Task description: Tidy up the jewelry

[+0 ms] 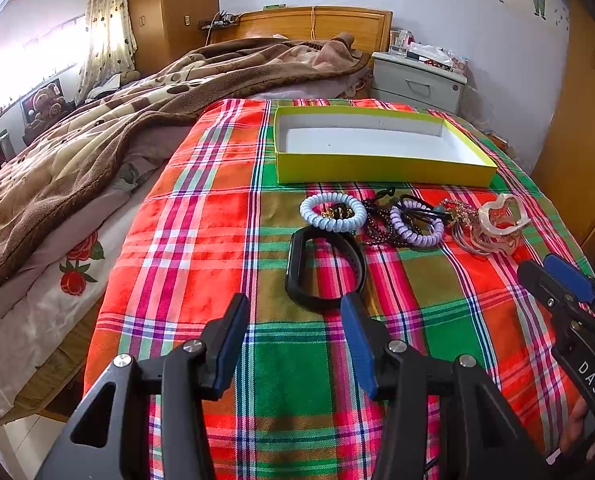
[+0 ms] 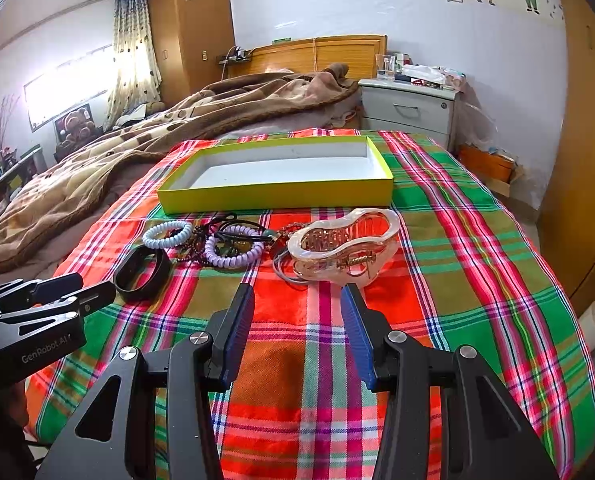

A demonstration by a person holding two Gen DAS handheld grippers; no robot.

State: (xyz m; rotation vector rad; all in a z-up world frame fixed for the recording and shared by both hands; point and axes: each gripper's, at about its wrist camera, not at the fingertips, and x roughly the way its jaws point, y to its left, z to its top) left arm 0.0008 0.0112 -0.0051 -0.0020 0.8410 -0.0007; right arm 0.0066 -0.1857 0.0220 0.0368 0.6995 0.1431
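The left tool (image 1: 293,316) hangs released over the plaid cloth (image 1: 217,220), its blue-padded fingers (image 1: 359,340) spread wide and holding nothing; the right finger's tip overlaps the near edge of a black band (image 1: 324,268) lying just beyond it, though whether they touch I cannot tell. The right tool (image 2: 297,312) is likewise released and empty, its fingers (image 2: 237,320) apart above the cloth, with a clear pink hair claw (image 2: 345,244) just beyond its right fingertip. From the left wrist view the right tool shows at the right edge, from the right wrist view the left tool shows at the left edge, near the band. The jewelry lies in a row across the cloth: a pale blue coil tie (image 1: 332,212) at the left, then dark beads (image 1: 373,224) and black cords tangled with a lilac coil tie (image 1: 415,226), then a chain (image 1: 459,210) and the claw at the right. Just beyond the row sits an open yellow box (image 1: 381,168) with a white inside, holding nothing. Farther off lie a brown blanket (image 1: 97,128), a wooden headboard (image 1: 317,24) and a pale nightstand (image 1: 417,80).
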